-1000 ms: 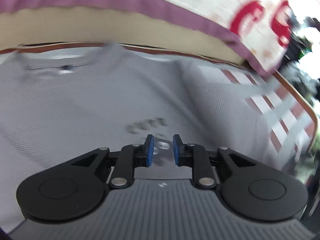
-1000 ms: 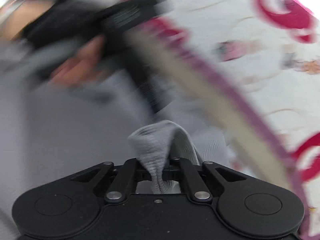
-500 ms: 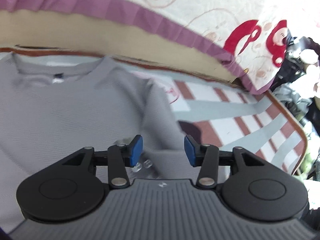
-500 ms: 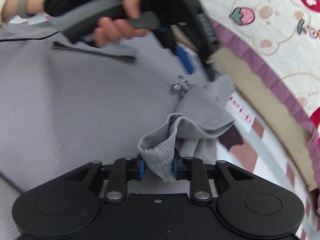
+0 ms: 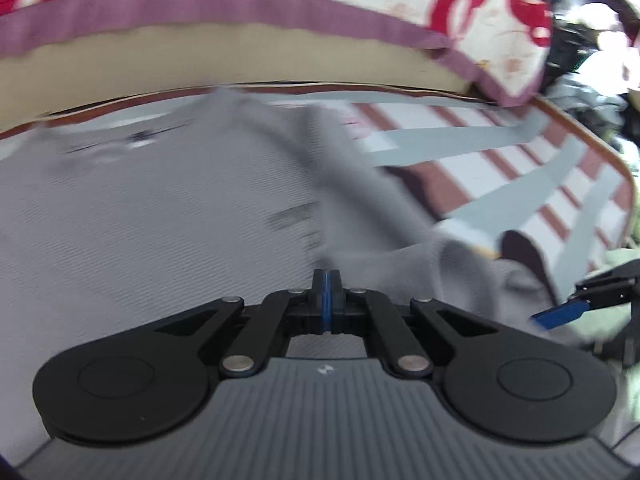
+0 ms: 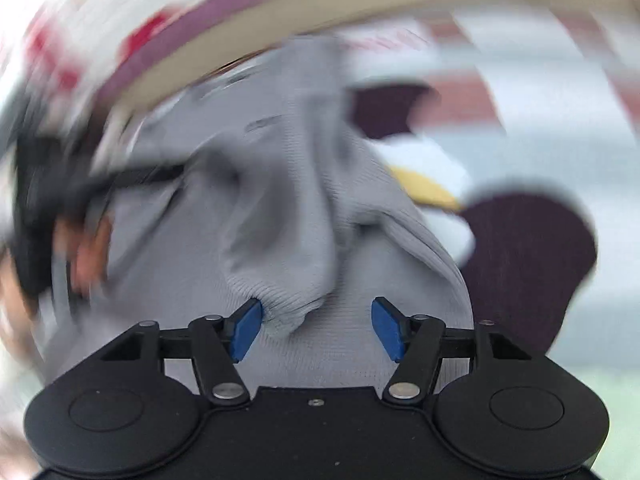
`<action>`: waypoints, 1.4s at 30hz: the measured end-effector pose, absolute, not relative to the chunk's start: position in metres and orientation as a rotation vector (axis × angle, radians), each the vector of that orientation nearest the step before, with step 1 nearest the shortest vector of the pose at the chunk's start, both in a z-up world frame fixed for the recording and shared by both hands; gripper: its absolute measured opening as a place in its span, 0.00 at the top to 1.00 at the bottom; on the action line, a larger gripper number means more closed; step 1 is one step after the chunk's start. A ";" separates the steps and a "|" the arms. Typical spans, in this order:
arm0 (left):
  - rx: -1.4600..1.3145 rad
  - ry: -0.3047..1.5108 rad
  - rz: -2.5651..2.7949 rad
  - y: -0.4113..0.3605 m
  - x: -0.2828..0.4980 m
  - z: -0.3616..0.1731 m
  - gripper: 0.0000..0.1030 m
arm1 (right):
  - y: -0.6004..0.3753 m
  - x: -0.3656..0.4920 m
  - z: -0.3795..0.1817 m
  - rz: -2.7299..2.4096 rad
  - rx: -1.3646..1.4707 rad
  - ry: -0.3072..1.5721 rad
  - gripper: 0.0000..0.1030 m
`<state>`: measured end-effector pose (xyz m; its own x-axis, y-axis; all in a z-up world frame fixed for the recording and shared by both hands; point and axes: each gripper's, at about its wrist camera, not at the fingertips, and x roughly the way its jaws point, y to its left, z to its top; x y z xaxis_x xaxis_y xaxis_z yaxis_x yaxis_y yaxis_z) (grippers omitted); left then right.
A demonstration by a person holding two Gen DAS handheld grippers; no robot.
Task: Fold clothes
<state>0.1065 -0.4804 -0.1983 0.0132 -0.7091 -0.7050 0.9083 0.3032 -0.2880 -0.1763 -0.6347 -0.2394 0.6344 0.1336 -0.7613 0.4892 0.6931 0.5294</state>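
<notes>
A grey knit shirt (image 5: 160, 208) lies flat on the striped mat, collar toward the bed. Its right sleeve (image 5: 360, 184) is folded in over the body and bunched near the cuff. My left gripper (image 5: 326, 300) hovers low over the shirt's middle, shut, with no cloth showing between its blue pads. In the right wrist view the shirt (image 6: 280, 200) fills the centre, heavily blurred. My right gripper (image 6: 316, 330) is open, with the sleeve cuff (image 6: 288, 312) lying loose against its left pad (image 6: 246, 328). One blue right-gripper pad (image 5: 558, 315) shows at the left view's right edge.
A red, white and grey striped mat (image 5: 500, 152) lies under the shirt, with dark maroon patches (image 6: 528, 264). Behind it runs a beige mattress side (image 5: 240, 56) under a quilt with a purple border (image 5: 240, 0). Dark clutter (image 5: 580, 40) sits far right. A person's hand (image 6: 88, 248) is blurred at left.
My right gripper opened and let go of the sleeve cuff. My left gripper went from open to shut. The sleeve now lies folded across the shirt, and both views swung.
</notes>
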 end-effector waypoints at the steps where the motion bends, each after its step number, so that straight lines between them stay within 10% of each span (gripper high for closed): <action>1: 0.269 0.915 -1.255 -0.473 0.112 -0.199 1.00 | -0.641 -0.182 -0.241 -0.237 0.865 0.829 0.36; 6: 0.155 0.982 -1.222 -0.457 0.127 -0.201 0.97 | -0.664 -0.194 -0.251 -0.306 1.091 0.685 0.35; 11: 0.077 1.048 -1.320 -0.478 0.119 -0.202 0.61 | -0.676 -0.199 -0.256 -0.395 1.241 0.576 0.33; 16: 0.160 1.031 -1.291 -0.502 0.097 -0.206 0.52 | -0.667 -0.184 -0.252 -0.419 1.150 0.639 0.33; 20: 0.187 0.976 -1.253 -0.511 0.088 -0.205 0.56 | -0.671 -0.175 -0.254 -0.472 1.122 0.602 0.32; 22: 0.224 0.961 -1.251 -0.513 0.087 -0.207 0.97 | -0.674 -0.171 -0.255 -0.509 1.114 0.570 0.30; 23: 0.224 0.965 -1.233 -0.510 0.088 -0.206 0.99 | -0.676 -0.169 -0.255 -0.528 1.110 0.553 0.31; 28: 0.138 0.973 -1.166 -0.482 0.092 -0.189 0.99 | -0.685 -0.161 -0.258 -0.614 1.090 0.474 0.55; 33: 0.268 1.082 -1.226 -0.489 0.090 -0.199 0.94 | -0.694 -0.171 -0.264 -0.574 1.146 0.454 0.57; 42: 0.144 0.856 -1.256 -0.560 0.151 -0.161 0.59 | -0.692 -0.171 -0.267 -0.584 1.143 0.446 0.64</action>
